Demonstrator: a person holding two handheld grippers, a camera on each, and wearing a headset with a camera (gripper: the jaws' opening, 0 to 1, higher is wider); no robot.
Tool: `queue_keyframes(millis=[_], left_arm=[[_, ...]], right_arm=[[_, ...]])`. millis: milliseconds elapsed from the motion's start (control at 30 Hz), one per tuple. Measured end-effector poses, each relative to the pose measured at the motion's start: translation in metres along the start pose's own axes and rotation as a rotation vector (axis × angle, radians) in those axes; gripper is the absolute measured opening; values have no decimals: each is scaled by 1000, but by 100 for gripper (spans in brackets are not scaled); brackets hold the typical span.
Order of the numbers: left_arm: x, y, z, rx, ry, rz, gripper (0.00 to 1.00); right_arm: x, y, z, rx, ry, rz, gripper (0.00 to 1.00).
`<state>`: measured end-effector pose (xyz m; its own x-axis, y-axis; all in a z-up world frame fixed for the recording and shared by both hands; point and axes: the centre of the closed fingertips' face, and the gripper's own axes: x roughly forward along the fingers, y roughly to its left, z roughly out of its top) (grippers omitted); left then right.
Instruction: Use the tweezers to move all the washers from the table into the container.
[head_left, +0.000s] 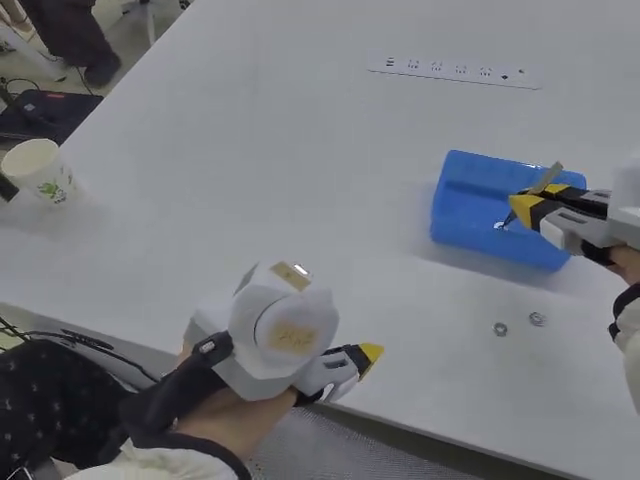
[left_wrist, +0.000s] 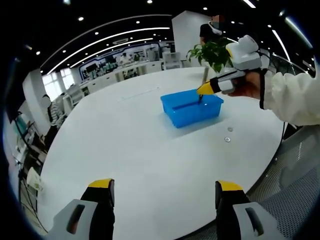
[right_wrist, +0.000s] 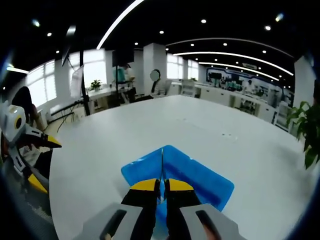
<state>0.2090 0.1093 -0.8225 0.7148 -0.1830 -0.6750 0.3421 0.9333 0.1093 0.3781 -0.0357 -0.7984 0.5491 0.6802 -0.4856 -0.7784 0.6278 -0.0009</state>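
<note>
Head view: right gripper clamps tweezers over container; two washers lie apart on table.

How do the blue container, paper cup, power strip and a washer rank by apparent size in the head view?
1. blue container
2. power strip and paper cup: unsure, the strip is longer but thin and farther
3. washer
</note>
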Motion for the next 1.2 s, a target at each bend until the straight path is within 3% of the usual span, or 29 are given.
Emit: queue_keyframes(millis=[633,1000,1200], left_arm=[[1,0,-2,-1,12,2,84],[1,0,-3,3,16,3,84],[1,1,-3,3,16,5,84]], right_arm=[[16,1,-20,-22,56,-3,2],[13,0,-18,14,52,-8,3],[2,1,0,17,7,-10,3]])
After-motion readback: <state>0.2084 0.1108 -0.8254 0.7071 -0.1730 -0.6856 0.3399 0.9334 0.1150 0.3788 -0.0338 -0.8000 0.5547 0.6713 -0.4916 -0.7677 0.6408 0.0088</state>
